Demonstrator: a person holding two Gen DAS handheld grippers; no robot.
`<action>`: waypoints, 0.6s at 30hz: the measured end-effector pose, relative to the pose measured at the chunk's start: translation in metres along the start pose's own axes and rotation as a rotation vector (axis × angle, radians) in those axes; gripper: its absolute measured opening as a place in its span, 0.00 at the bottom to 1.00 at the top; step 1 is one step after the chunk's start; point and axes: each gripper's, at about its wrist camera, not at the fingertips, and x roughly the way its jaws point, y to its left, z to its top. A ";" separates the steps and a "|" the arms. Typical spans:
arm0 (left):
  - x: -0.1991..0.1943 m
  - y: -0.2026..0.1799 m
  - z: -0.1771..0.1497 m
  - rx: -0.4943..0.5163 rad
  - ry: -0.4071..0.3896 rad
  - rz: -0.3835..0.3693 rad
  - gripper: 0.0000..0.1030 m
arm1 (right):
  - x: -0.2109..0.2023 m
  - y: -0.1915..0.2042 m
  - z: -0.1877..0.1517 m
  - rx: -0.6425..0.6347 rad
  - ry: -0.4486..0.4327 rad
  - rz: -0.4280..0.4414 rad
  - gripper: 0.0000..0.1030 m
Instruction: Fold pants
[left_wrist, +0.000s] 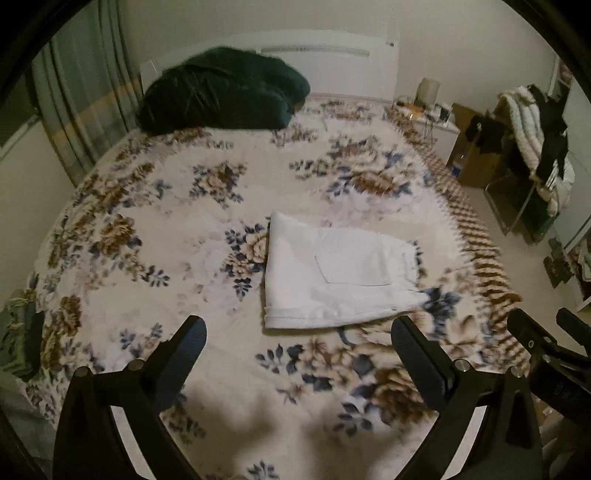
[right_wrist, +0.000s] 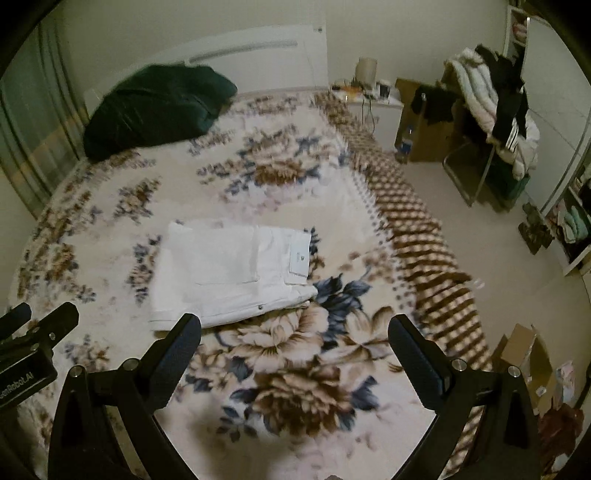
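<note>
White pants (left_wrist: 332, 273) lie folded into a compact rectangle on the floral bedspread (left_wrist: 155, 229), back pocket up. In the right wrist view the same folded pants (right_wrist: 229, 269) show a label near the waistband. My left gripper (left_wrist: 299, 332) hangs well above the bed, in front of the pants, jaws wide open and empty. My right gripper (right_wrist: 295, 328) is likewise raised above the bedspread (right_wrist: 295, 369), open with nothing between its fingers. The right gripper (left_wrist: 550, 339) shows at the left view's right edge; the left gripper (right_wrist: 33, 325) shows at the right view's left edge.
A dark green blanket (left_wrist: 225, 92) is heaped at the head of the bed. Right of the bed stand a nightstand (right_wrist: 369, 99), cardboard boxes (right_wrist: 424, 125) and a chair piled with clothes (right_wrist: 491, 110). More boxes (right_wrist: 524, 362) sit on the floor by the bed's near corner.
</note>
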 end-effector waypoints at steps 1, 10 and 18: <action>-0.021 -0.002 -0.002 -0.001 -0.011 0.000 0.99 | -0.025 -0.003 -0.001 -0.004 -0.021 0.002 1.00; -0.167 -0.014 -0.020 -0.011 -0.106 -0.002 0.99 | -0.200 -0.025 -0.011 -0.035 -0.165 0.032 1.00; -0.257 -0.019 -0.034 -0.042 -0.167 0.009 0.99 | -0.321 -0.037 -0.031 -0.068 -0.226 0.072 1.00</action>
